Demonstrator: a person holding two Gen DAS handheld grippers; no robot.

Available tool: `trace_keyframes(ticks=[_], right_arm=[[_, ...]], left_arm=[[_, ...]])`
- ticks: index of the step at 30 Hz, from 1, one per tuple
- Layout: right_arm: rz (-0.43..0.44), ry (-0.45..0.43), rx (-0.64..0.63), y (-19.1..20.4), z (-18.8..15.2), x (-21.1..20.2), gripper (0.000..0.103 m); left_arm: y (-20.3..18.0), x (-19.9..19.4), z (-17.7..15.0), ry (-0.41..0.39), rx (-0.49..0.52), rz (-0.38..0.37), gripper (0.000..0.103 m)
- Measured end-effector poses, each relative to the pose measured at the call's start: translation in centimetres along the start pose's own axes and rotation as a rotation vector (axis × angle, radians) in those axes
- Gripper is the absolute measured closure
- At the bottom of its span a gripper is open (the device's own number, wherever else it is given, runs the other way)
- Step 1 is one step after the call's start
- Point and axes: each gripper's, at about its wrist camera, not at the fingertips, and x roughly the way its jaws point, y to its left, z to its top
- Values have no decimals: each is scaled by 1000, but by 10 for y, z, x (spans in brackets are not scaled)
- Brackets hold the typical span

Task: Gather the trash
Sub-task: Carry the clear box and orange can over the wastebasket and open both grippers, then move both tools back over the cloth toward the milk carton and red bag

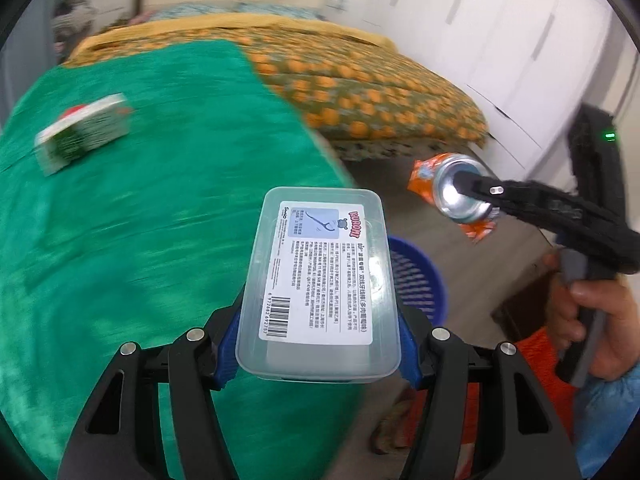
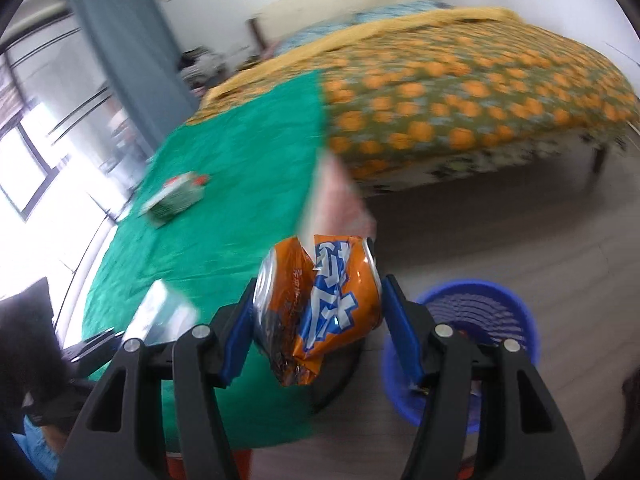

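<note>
Plastic box we are clamping in left gripper, crushed orange can in right gripper, both above green cloth edge; blue basket beyond; carton lying farther.

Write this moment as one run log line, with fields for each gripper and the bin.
left gripper: shut on box | right gripper: shut on can | bin: on floor, nothing dropped yet

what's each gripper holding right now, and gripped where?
Left hand-held gripper: clear plastic box, clamped across its long sides at the near end. Right hand-held gripper: crushed orange can, pinched end to end.
</note>
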Motion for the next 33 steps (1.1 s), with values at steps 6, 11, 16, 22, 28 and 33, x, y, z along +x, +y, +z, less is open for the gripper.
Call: trace_keyframes(ticks=[6, 11, 16, 22, 28, 33], right_arm=[[-119, 45, 148, -93, -10, 10, 43], [-123, 47, 260, -140, -20, 19, 40], [-101, 42, 330, -169, -21, 24, 26], [-153, -21, 349, -180, -17, 12, 23], [-242, -80, 279, -169, -12, 1, 15], [-274, -109, 127, -131, -11, 4, 13]], left_arm=[[-69, 64, 17, 98, 78, -65, 42], [-112, 128, 24, 183, 120, -67, 42], [-129, 186, 25, 221, 141, -64, 40], [-124, 215, 34, 220, 94, -34, 22], [-120, 141, 47, 97, 79, -118, 12], [-93, 69, 34, 17, 133, -136, 8]])
